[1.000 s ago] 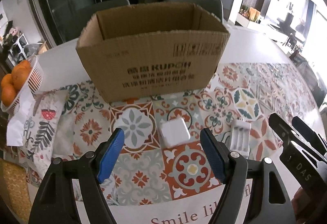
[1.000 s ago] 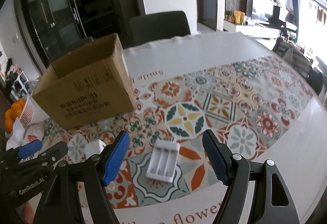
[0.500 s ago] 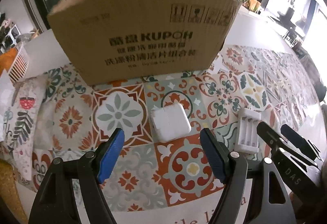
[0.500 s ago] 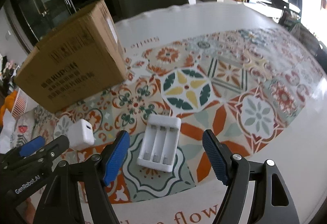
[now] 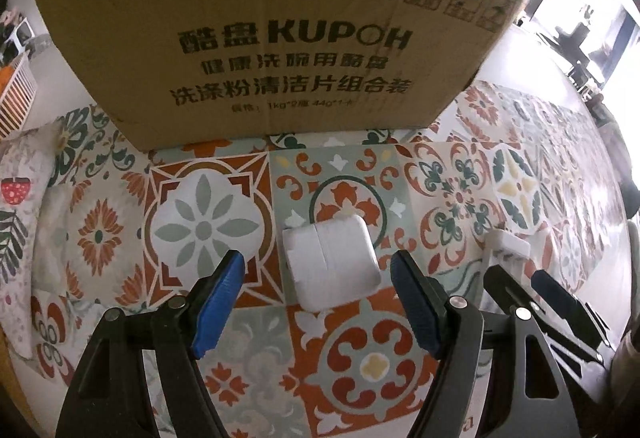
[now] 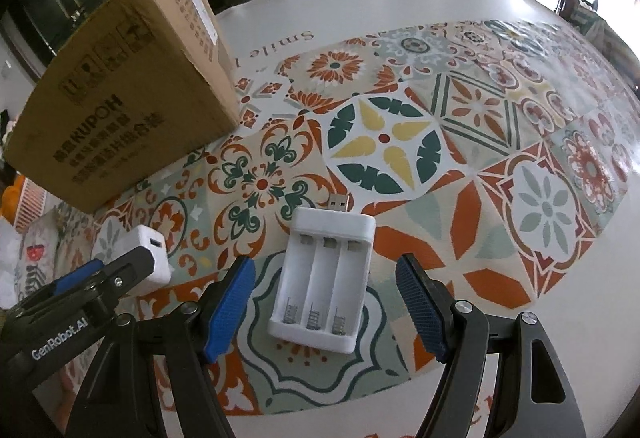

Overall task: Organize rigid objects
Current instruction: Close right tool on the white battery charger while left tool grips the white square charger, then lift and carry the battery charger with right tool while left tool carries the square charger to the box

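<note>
Right wrist view: my right gripper (image 6: 324, 308) stands apart around the battery charger (image 6: 326, 278) on the tablecloth (image 6: 500, 142); I judge it light, stiff, slippery: clamp its long sides.

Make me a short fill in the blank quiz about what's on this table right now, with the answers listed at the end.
1. The white battery charger has ____ empty battery slots.
2. The big brown box is made of ____.
3. The white power adapter lies between the open fingers of the ____ gripper.
4. The metal plug sticking out of the charger's far end is a ____ plug.

Answers: three; cardboard; left; USB
</note>
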The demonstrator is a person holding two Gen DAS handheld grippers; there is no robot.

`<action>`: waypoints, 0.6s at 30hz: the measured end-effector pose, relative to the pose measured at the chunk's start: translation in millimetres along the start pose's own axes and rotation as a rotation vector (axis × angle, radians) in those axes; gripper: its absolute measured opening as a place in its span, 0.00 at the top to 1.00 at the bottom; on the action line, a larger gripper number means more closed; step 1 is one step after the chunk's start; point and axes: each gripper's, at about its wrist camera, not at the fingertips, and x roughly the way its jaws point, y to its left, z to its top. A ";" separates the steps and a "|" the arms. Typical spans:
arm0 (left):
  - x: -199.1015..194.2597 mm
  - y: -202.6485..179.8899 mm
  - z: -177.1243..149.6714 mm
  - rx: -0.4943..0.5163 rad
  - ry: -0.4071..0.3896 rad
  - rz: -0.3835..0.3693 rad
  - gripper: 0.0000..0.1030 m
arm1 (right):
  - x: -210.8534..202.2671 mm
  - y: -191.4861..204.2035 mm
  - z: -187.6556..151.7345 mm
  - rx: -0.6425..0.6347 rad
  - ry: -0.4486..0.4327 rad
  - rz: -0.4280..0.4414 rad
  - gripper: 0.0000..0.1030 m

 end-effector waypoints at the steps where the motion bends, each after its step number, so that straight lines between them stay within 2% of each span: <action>1: 3.0 0.1 1.0 -0.003 0.006 0.003 0.30 | 1.3 0.1 0.5 -0.001 0.002 -0.002 0.29; 6: 17.5 1.8 1.3 -0.018 0.036 0.004 0.33 | 10.5 2.7 0.0 -0.003 0.016 -0.011 0.31; 9: 21.5 -0.6 3.8 -0.012 0.029 0.015 0.33 | 11.2 3.7 -0.5 -0.011 0.006 -0.028 0.32; 12: 24.7 -4.1 5.8 0.000 0.020 0.031 0.34 | 10.7 4.2 -1.7 -0.019 -0.007 -0.058 0.42; 14: 26.7 -7.7 7.7 0.005 0.014 0.038 0.37 | 10.5 4.5 -2.5 -0.031 -0.014 -0.074 0.47; 16: 26.7 -15.0 8.6 0.018 0.000 0.045 0.50 | 9.8 4.9 -3.7 -0.043 -0.020 -0.084 0.49; 18: 27.8 -18.1 7.5 0.023 -0.005 0.046 0.51 | 8.8 3.4 -3.9 -0.046 -0.023 -0.080 0.50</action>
